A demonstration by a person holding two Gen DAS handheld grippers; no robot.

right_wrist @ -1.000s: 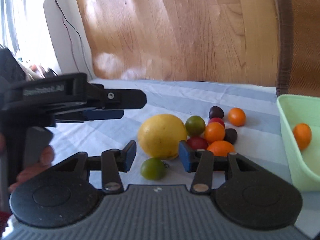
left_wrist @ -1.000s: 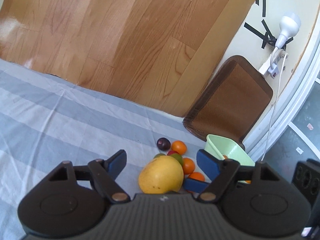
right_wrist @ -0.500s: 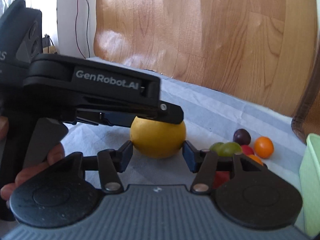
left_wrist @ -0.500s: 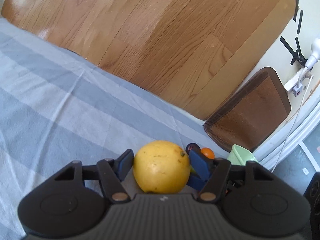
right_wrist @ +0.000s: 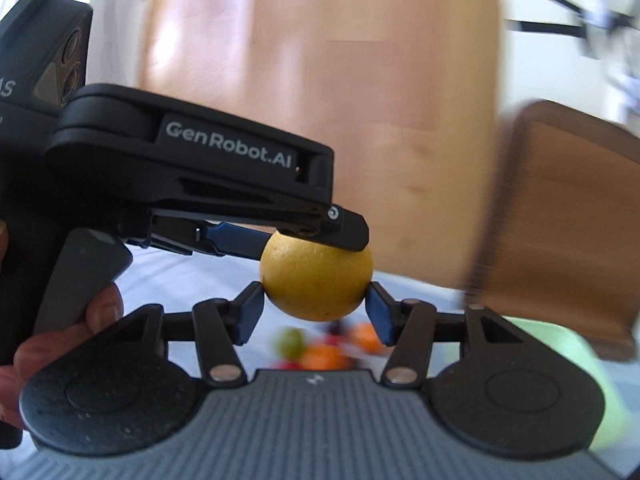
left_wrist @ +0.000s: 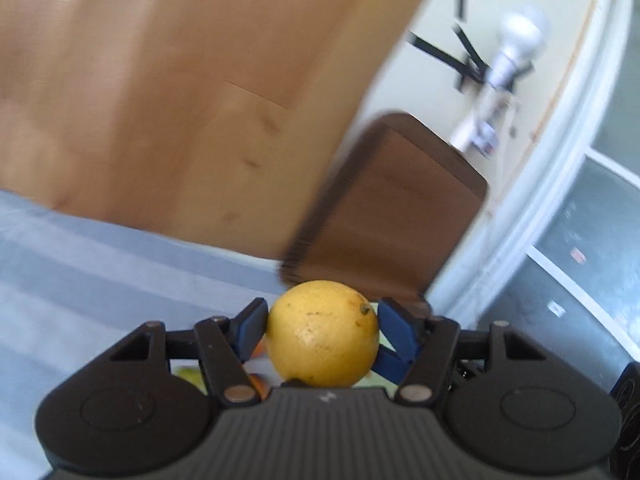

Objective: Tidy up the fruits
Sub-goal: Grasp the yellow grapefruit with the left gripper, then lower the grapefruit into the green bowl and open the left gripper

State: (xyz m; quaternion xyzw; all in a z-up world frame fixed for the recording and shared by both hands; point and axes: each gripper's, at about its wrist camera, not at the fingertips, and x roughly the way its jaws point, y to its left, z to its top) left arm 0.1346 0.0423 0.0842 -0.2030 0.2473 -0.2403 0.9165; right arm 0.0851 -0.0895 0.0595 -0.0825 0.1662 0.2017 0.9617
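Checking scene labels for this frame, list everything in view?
yellow citrus fruit: 1, yellow, held off the table between the left pads
small fruits: blurred pile, count unclear, orange, green and red, on the cloth below
plastic bin: 1, light green, right of the pile
tablecloth: 1, blue-grey striped, on the table
wooden board: 1, tan, behind the table
chair back: 1, brown, beside the board
lamp: 1, white, on the wall with black tape
left hand-held gripper: black with blue pads, shut on the fruit
right hand-held gripper: same, open, pads flanking the fruit
person's hand: on the left gripper's handle
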